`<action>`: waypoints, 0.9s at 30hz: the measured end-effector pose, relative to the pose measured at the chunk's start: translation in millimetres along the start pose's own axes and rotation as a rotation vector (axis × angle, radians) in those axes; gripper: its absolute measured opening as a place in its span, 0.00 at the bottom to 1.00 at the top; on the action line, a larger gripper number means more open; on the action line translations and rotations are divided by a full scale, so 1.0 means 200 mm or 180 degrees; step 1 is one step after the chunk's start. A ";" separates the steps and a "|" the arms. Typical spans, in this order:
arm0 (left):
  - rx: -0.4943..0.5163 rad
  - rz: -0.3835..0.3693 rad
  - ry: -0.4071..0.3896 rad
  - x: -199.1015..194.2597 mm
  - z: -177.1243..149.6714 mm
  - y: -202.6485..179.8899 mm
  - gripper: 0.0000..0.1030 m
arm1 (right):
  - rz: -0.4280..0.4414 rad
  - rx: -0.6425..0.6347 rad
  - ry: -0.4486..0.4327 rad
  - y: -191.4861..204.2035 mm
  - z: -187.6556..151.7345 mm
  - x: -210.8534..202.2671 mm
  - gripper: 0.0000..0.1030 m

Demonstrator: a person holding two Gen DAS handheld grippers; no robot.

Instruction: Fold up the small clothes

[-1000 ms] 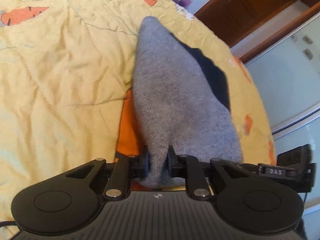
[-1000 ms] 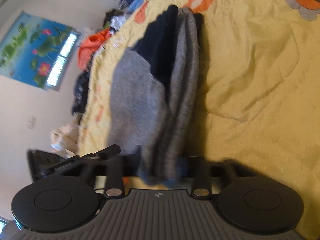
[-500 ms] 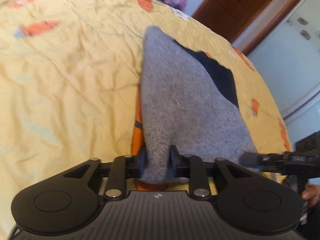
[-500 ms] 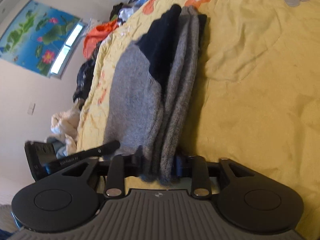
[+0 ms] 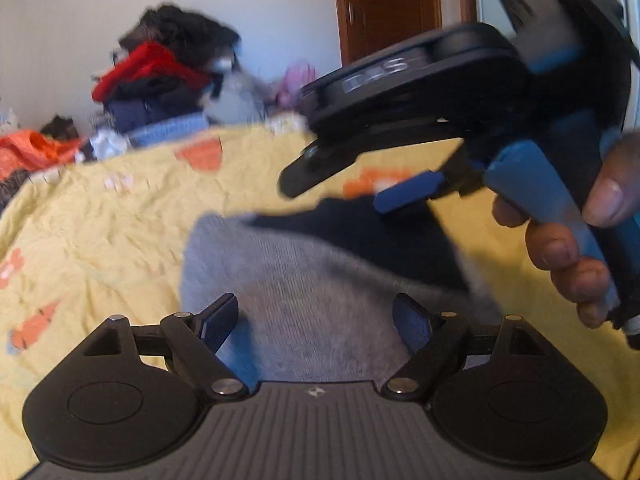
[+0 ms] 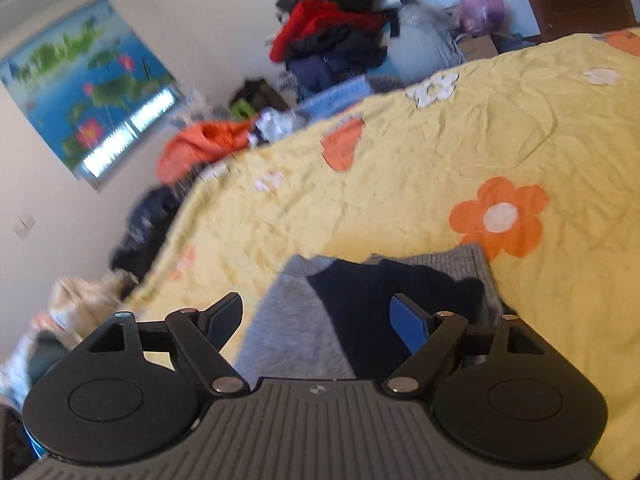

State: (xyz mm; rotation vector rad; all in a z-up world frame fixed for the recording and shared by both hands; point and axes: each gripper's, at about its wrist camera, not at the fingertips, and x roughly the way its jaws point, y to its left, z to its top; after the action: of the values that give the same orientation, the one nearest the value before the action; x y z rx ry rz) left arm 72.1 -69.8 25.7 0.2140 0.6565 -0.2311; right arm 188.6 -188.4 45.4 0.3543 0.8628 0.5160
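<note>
A grey and dark navy knit garment [image 5: 316,292] lies folded on the yellow flowered bedspread [image 5: 120,232]. My left gripper [image 5: 316,316] is open, its fingers spread to either side above the grey part and holding nothing. My right gripper [image 6: 316,312] is open too, above the navy and grey fold [image 6: 360,300]. The right gripper with the hand holding it also shows in the left wrist view [image 5: 360,184], hovering over the garment's far right end.
A heap of red, black and blue clothes [image 6: 340,36] is piled past the bed's far edge. An orange garment [image 6: 200,144] and dark clothes lie at the bed's left side. A wooden door [image 5: 388,4] stands behind.
Both grippers have opened and let go of the garment, which now lies on the bed. Both have lifted and tilted up, so the room beyond the bed shows.
</note>
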 end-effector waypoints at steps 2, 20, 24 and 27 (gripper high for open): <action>0.0178 0.0081 -0.0052 0.07 -0.08 -0.02 0.85 | -0.0309 -0.0400 0.0114 -0.01 -0.05 0.09 0.67; -0.0035 -0.0258 -0.0070 0.14 0.17 0.18 0.86 | -0.0525 -0.0160 0.0052 -0.06 0.04 0.09 0.75; 0.0017 -0.0224 0.0183 0.38 0.14 0.21 1.00 | -0.0523 -0.0273 -0.0092 -0.12 -0.04 0.13 0.82; -0.0048 -0.0257 0.0178 0.42 0.15 0.22 1.00 | -0.0505 -0.0328 0.0004 -0.10 -0.01 0.18 0.99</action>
State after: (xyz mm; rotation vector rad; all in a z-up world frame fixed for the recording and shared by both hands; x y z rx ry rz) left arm 166.2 -47.6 3.3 0.1802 0.7230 -0.2985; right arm 212.3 -185.2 12.2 0.1894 0.8543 0.4115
